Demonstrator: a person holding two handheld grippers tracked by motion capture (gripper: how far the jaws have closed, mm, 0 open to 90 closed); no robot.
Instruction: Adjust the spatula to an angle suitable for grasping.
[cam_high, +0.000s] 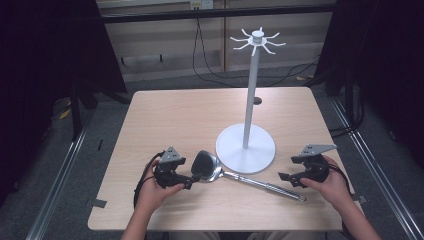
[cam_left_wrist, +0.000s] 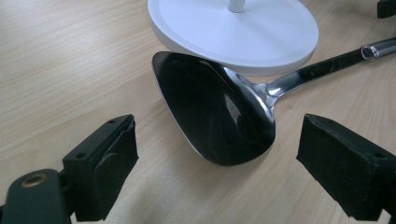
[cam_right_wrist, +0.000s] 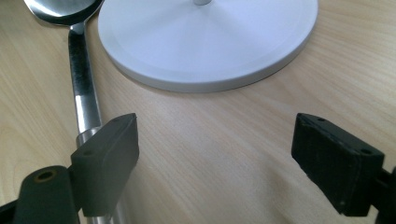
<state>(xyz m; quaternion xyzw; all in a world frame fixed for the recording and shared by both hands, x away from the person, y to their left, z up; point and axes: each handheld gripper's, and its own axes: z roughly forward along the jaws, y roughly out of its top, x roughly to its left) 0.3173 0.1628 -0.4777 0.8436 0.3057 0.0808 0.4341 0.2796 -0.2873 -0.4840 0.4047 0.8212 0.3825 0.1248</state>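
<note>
Steel ladle (cam_high: 220, 172) lies on the table (cam_high: 175, 115) just in front of the white stand (cam_high: 246, 148), its bowl toward the left gripper (cam_high: 189, 181) and its handle running out toward the right gripper (cam_high: 283, 179). Both hands rest low on the near part of the table, on either side of the stand's base: the left hand (cam_high: 152, 192) turned inward so its gripper points at the bowl, the right hand (cam_high: 330, 182) turned inward toward the handle's end. Both pairs of jaws stand wide open and hold nothing. From the high view comes the whole stand, with its tall pole and a ring of hooks at the top, and how far the two hands sit apart. From the left gripper view comes the bowl (cam_left_wrist: 219, 112) close up, tilted on its side against the base (cam_left_wrist: 233, 35), lying ahead of and between the open jaws, untouched. From the right gripper view comes the handle (cam_right_wrist: 84, 98) passing under the jaw on the left of that view, off to one side of the gap, with the base (cam_right_wrist: 205, 42) ahead and bare table between the jaws.
</note>
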